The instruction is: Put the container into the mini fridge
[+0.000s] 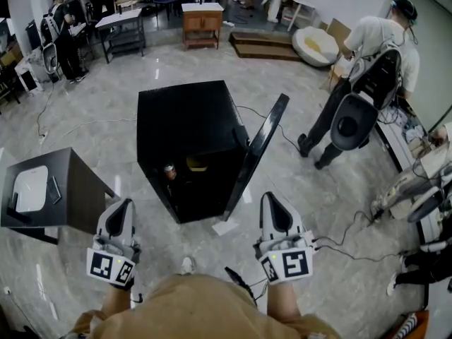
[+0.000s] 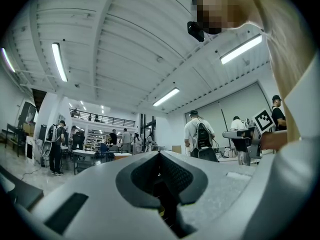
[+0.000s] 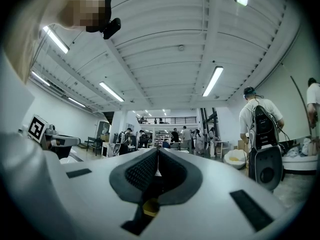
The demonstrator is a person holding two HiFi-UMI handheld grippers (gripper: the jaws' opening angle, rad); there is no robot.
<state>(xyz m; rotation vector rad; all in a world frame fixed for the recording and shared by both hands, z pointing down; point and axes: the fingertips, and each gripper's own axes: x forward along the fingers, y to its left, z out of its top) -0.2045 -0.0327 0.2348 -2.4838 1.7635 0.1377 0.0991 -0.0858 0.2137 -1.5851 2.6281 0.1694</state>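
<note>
The black mini fridge (image 1: 185,122) stands on the floor ahead of me with its door (image 1: 256,154) swung open to the right. On a shelf in its dark interior I see a yellowish container (image 1: 197,163) and, to its left, a small can (image 1: 169,170). My left gripper (image 1: 121,205) is held low at the left, short of the fridge, jaws shut and empty. My right gripper (image 1: 272,198) is level with it just below the door's edge, also shut on nothing. Both gripper views point upward at the ceiling, with the left gripper (image 2: 160,153) and right gripper (image 3: 158,150) pressed together.
A black side table (image 1: 70,189) at the left carries a white tray-like object (image 1: 30,188) and a small dark item (image 1: 56,189). A sheet of paper (image 1: 224,226) lies in front of the fridge. A person with a backpack (image 1: 367,55) stands at the right; cables (image 1: 346,224) cross the floor.
</note>
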